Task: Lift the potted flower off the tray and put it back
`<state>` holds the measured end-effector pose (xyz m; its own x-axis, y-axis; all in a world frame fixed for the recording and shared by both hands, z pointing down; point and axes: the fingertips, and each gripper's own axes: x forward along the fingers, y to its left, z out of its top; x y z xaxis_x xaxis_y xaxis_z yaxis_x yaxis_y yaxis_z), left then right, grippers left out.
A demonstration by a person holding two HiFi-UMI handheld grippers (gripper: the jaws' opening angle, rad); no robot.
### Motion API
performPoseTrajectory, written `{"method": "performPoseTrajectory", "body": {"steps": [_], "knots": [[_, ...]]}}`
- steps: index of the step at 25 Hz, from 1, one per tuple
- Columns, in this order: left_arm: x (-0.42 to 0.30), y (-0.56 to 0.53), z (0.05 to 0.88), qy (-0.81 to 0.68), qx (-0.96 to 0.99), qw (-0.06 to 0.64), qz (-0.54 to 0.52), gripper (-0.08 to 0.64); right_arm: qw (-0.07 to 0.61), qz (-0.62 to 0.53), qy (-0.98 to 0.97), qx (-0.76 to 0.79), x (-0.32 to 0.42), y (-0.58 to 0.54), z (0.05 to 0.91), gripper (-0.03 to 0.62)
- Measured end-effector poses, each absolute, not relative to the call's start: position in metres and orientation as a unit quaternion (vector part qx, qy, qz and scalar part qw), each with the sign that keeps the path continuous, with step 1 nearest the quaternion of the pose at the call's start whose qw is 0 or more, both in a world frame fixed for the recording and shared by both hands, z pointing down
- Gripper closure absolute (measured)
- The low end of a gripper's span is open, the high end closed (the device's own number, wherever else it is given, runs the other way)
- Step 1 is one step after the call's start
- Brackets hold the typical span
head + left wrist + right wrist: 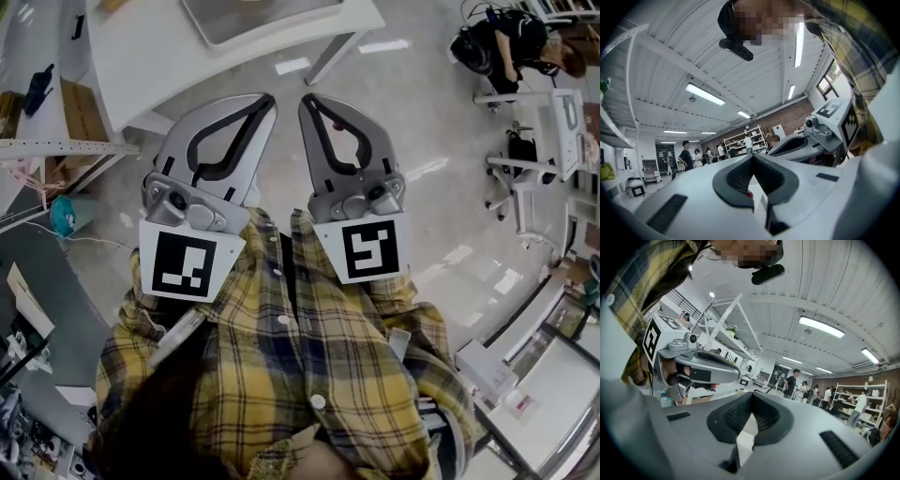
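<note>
Hovering side by side | left gripper pressed together, empty | right gripper likewise | table edge ahead, floor between

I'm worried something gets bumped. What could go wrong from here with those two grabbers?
1. The left gripper and right gripper are both shut and empty, close side by side; they could knock together.
2. The white table and its slanted leg lie just ahead of the tips; a careless push forward might hit them.
3. No potted flower is in view; shut jaws would shove a pot, not grip it, so they must open first.
</note>
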<state>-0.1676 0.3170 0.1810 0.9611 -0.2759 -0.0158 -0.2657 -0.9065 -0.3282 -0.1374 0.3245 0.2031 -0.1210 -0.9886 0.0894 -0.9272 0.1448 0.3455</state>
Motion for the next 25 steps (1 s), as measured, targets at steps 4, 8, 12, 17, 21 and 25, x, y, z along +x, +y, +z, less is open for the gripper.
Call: {"method": "performPoseTrajectory", "body": {"steps": [4,8,12,17,21,25], "knots": [[-0.167,0.274,0.184,0.136,-0.976,0.171,-0.013,0.551,0.152,-0.107,-0.738,0.648,-0.136,0.281,0.207,0.594],[-0.169,0.239,0.189,0.133,-0.977,0.168,-0.017,0.551,0.155,-0.099,-0.732,0.656,-0.135,0.247,0.212,0.594],[-0.167,0.212,0.193,0.132,-0.978,0.160,-0.018,0.552,0.157,-0.092,-0.726,0.663,-0.131,0.227,0.213,0.594],[-0.155,0.192,0.193,0.135,-0.978,0.161,-0.016,0.552,0.159,-0.095,-0.724,0.664,-0.118,0.210,0.214,0.594],[-0.138,0.180,0.193,0.144,-0.976,0.160,-0.018,0.551,0.158,-0.098,-0.729,0.658,-0.099,0.198,0.213,0.594],[-0.123,0.158,0.197,0.162,-0.974,0.159,-0.021,0.551,0.151,-0.096,-0.742,0.647,-0.082,0.174,0.217,0.594]]}}
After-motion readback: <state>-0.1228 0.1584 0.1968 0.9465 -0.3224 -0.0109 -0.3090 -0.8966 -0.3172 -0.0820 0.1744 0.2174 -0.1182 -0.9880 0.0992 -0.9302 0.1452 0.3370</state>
